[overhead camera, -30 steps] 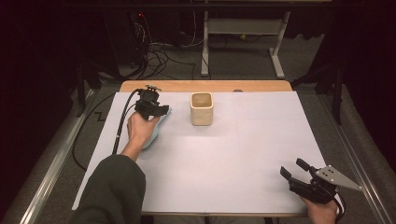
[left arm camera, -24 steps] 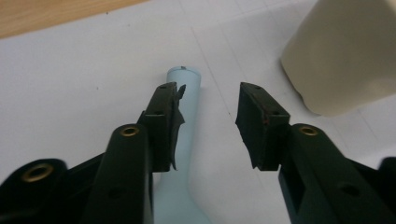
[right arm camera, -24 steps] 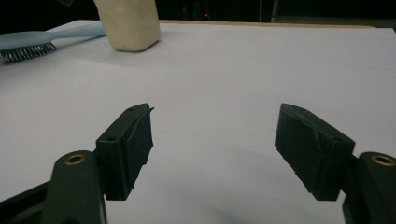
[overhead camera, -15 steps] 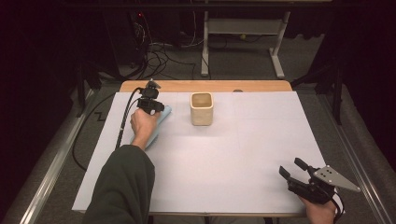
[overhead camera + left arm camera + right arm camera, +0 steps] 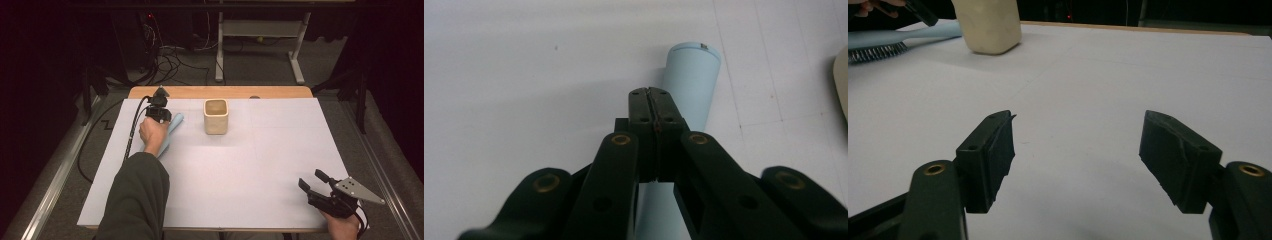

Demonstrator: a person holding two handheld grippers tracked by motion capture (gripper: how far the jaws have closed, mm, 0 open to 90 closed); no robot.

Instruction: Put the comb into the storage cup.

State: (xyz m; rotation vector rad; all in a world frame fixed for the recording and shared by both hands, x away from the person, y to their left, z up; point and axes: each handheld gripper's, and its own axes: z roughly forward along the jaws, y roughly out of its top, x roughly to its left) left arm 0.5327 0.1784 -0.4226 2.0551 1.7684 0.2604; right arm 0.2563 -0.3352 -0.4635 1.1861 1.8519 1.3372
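Fingers spread wide with nothing between them – the right gripper hovers at the near right corner of the white tabletop. Farther off on the left, the left gripper has just been closing; its fingers are pressed together, nothing visible between them, right above the handle of a light blue hairbrush lying flat on the tabletop. To the brush's right, close by but apart, stands a cream square cup.

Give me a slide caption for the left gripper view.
Left gripper shut, jaws together above the light blue brush handle.
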